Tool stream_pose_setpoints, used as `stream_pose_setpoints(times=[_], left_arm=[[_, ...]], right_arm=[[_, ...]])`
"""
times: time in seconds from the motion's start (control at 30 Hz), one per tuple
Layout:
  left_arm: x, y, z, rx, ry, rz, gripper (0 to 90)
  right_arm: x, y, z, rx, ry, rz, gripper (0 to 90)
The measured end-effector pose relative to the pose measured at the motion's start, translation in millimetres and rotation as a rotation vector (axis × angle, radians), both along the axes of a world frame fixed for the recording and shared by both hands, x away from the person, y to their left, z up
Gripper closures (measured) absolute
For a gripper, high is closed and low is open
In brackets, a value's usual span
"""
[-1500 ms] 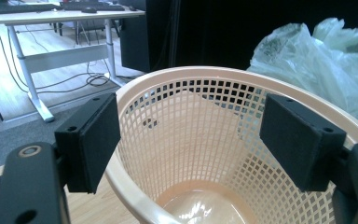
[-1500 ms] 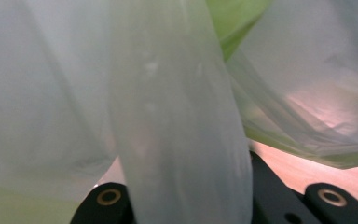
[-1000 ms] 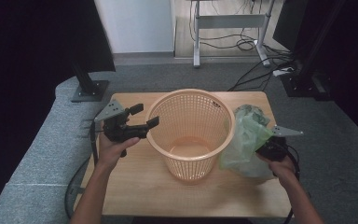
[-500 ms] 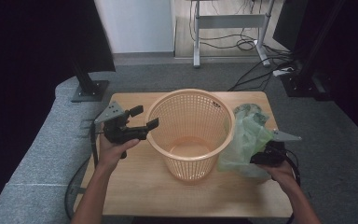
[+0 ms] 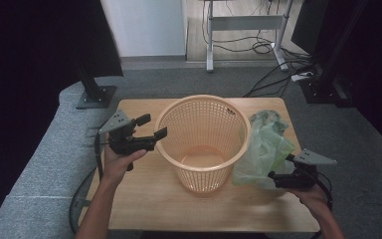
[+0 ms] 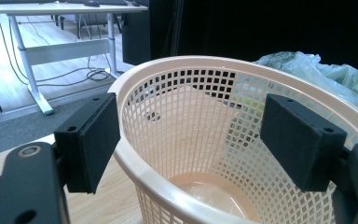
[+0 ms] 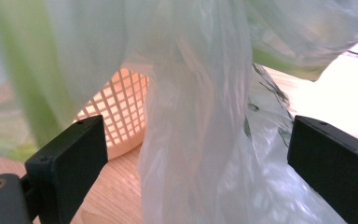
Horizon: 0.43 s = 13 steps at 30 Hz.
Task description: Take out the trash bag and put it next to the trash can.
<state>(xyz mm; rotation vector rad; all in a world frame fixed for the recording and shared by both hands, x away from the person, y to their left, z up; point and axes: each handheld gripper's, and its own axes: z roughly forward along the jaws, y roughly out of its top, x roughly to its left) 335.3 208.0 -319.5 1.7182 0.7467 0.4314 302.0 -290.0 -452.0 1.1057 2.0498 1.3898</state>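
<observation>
A peach mesh basket stands upright in the middle of the wooden table. My left gripper is open at its left rim. In the left gripper view the basket's rim runs between the two pads, and neither pad touches it. A pale green plastic bag leans against the basket's right side. My right gripper sits low at the bag's near bottom corner. Its jaws have just been opening. In the right gripper view the bag hangs loose between the wide-apart pads.
The table has bare wood in front of the basket and at the near left. A monitor stand sits on the grey floor behind the table's left corner. A desk frame and cables lie farther back.
The right gripper has let go of the bag, opened wide and drawn back toward the table's near edge. The bag has slumped lower against the basket. The left gripper has kept still.
</observation>
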Motion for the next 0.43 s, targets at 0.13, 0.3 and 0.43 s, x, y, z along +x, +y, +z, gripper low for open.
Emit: stream_pose_setpoints(times=[0.13, 0.3, 0.43], left_arm=[[-0.4, 1.4, -0.8, 0.000, 0.001, 0.002, 20.3], [-1.0, 1.0, -0.9, 0.005, 0.002, 0.002, 20.3], [-2.5, 2.0, -1.1, 0.004, 0.000, 0.004, 20.2]], right_arm=[[-7.5, -3.5, -1.8, 0.002, -0.017, -0.014, 5.1], [-11.9, -7.1, -3.7, 0.003, -0.023, -0.021, 6.1], [-12.0, -6.4, -1.0, -0.015, -0.034, -0.017, 6.0]])
